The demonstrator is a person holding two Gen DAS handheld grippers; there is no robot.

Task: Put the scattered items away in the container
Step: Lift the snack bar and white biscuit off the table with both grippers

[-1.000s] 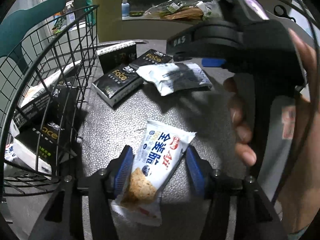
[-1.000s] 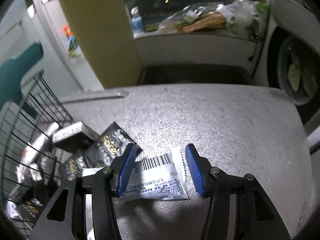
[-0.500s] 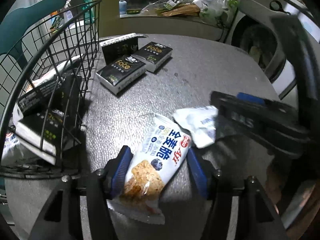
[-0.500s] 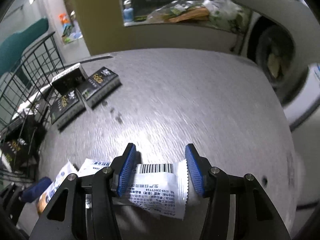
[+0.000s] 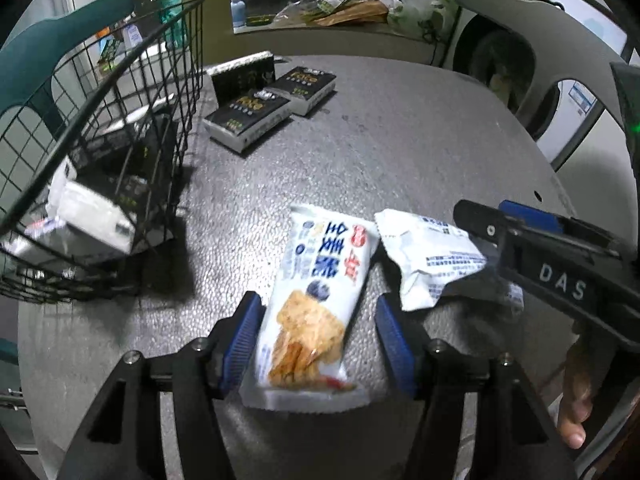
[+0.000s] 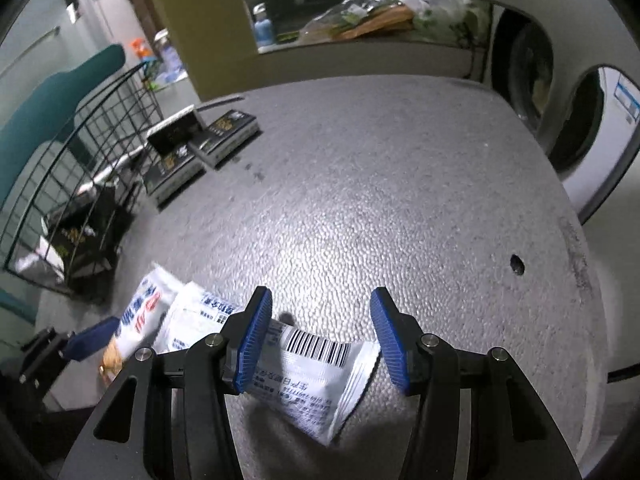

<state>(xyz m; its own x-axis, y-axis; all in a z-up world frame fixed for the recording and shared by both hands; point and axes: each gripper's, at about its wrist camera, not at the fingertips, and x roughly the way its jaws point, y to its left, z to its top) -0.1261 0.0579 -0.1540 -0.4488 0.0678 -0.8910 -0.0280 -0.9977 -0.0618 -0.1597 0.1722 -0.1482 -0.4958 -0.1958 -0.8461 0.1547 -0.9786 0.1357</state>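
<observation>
My left gripper [image 5: 318, 342] sits low over the bumpy grey table [image 5: 400, 140], and its jaws are partly open with a white snack pack [image 5: 320, 300] lying between them; the left pad looks very close to the pack's edge, the right pad stands clear of it, and I cannot tell if the pack is really pinched. That pack has big blue Chinese letters, a red mark and a picture of a crunchy brown cracker. Just beside it on the right lies a second white packet [image 5: 428, 256] with small blue print that I cannot read. My right gripper [image 6: 320, 332] is over that second white packet, which shows a black barcode and rows of tiny letters; its jaws are partly open too, the left pad is at the packet's edge and the right pad is off it, so I cannot tell if it has a hold. In the left view the side of my right gripper has "DAS" on it in pale letters, and a hand [image 5: 576, 396] is under it at the edge. Further back, near the wire basket [image 5: 120, 128], are three black boxes [image 5: 248, 114] with gold writing; the nearest looks like it says "Face". More black boxes and a white pack are already inside the basket on the left. Behind the table I see a blue bottle [image 5: 239, 8] and crumpled bags [image 5: 360, 4] on a ledge.
</observation>
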